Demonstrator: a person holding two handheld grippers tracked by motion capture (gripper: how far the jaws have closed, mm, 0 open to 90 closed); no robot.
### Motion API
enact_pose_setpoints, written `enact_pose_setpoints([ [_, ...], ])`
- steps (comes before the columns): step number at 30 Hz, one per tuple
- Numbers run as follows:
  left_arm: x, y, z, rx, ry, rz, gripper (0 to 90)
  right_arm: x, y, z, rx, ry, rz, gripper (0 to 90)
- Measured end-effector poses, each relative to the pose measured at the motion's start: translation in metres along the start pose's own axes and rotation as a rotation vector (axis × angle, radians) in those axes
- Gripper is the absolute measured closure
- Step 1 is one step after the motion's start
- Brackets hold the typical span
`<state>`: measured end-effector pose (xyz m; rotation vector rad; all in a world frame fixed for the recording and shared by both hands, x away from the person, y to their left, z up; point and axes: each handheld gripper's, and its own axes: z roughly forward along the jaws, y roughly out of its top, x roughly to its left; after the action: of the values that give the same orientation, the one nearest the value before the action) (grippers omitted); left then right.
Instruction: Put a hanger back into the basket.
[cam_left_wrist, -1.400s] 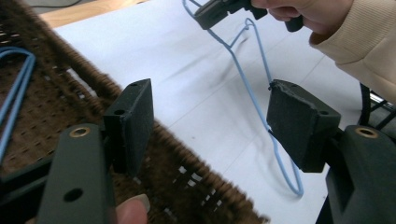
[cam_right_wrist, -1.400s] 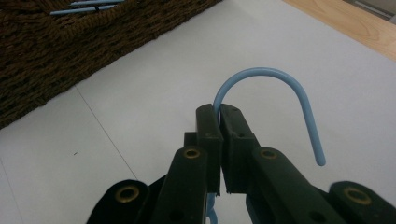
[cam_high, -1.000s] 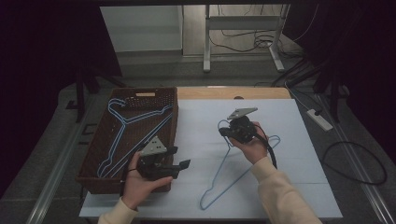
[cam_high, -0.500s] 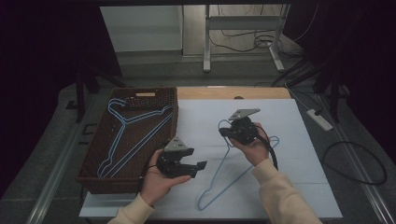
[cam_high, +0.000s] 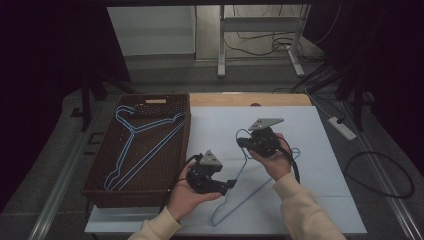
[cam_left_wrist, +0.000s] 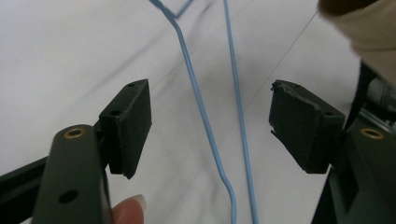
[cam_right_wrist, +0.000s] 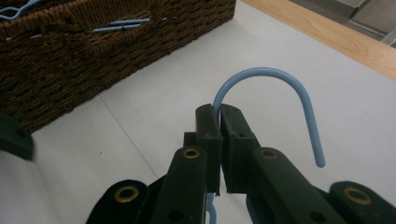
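A blue wire hanger (cam_high: 250, 195) lies on the white table cover, hook toward the far side. My right gripper (cam_high: 245, 142) is shut on its neck just below the hook; in the right gripper view the jaws (cam_right_wrist: 219, 116) pinch the wire and the hook (cam_right_wrist: 275, 72) curves up past them. My left gripper (cam_high: 228, 186) hovers open over the hanger's lower half. In the left gripper view two hanger wires (cam_left_wrist: 198, 98) run on the table between its wide-apart pads (cam_left_wrist: 133, 121), and neither pad touches them.
A brown woven basket (cam_high: 186, 145) stands at the table's left and holds two or more blue hangers (cam_high: 135, 145); its wall (cam_right_wrist: 93, 70) is close to the right gripper. A wooden strip (cam_high: 250, 100) edges the far side. A sleeve (cam_left_wrist: 369, 32) is near the left gripper.
The left hand has moved right and slightly down, from the basket's near corner to over the hanger's lower part. The right gripper has stayed still on the neck.
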<state>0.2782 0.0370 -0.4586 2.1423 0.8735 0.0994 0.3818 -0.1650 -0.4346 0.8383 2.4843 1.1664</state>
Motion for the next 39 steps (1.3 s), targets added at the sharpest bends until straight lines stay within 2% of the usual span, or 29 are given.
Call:
enact_pose_setpoints([
  [3,0.0,-0.001,0.014,0.031,0.005,0.004,31.6,0.001,0.0,-0.001,-0.003,0.001,-0.003,87.5],
  [5,0.001,-0.001,0.017,0.036,0.006,0.001,32.0,0.001,0.0,-0.001,-0.004,0.001,-0.003,87.5],
  [7,0.003,-0.001,0.026,0.048,0.022,-0.007,33.7,0.001,-0.001,-0.002,-0.008,0.001,-0.003,87.5],
  [16,0.004,-0.002,0.045,0.065,0.016,-0.023,42.6,0.002,-0.002,-0.003,-0.014,0.002,-0.002,87.5],
  [17,0.005,-0.002,0.047,0.065,0.011,-0.035,42.6,0.002,-0.002,-0.003,-0.015,0.001,-0.001,87.5],
  [20,0.007,-0.004,0.052,0.074,0.008,-0.058,51.8,0.003,-0.002,-0.004,-0.018,0.001,0.0,87.5],
  [21,0.009,-0.004,0.054,0.073,-0.003,-0.073,54.8,0.002,-0.002,-0.005,-0.02,0.002,0.0,87.5],
  [23,0.012,-0.005,0.056,0.072,-0.033,-0.104,68.7,0.002,-0.003,-0.005,-0.02,0.002,0.0,87.5],
  [24,0.013,-0.005,0.057,0.069,-0.058,-0.119,72.0,0.002,-0.003,-0.006,-0.024,0.001,-0.002,87.4],
  [26,0.013,-0.005,0.056,0.064,-0.085,-0.127,80.6,0.002,-0.003,-0.007,-0.027,0.0,0.001,87.4],
  [29,0.011,-0.005,0.055,0.053,-0.065,-0.118,83.8,0.001,-0.005,-0.01,-0.047,0.002,0.009,86.9],
  [31,0.012,-0.004,0.053,0.041,-0.059,-0.134,84.8,0.0,-0.007,-0.013,-0.068,0.006,0.023,85.8],
  [34,0.012,-0.004,0.053,0.034,-0.05,-0.145,86.5,0.0,-0.012,-0.023,-0.113,0.0,0.048,67.7],
  [36,0.013,-0.004,0.053,0.034,-0.047,-0.147,86.8,0.001,-0.016,-0.031,-0.136,-0.004,0.065,61.8],
  [37,0.013,-0.005,0.053,0.032,-0.042,-0.147,86.8,0.001,-0.016,-0.031,-0.136,-0.004,0.065,61.8],
  [39,0.013,-0.005,0.053,0.026,-0.037,-0.149,86.9,0.004,-0.026,-0.045,-0.173,-0.012,0.089,52.7],
])
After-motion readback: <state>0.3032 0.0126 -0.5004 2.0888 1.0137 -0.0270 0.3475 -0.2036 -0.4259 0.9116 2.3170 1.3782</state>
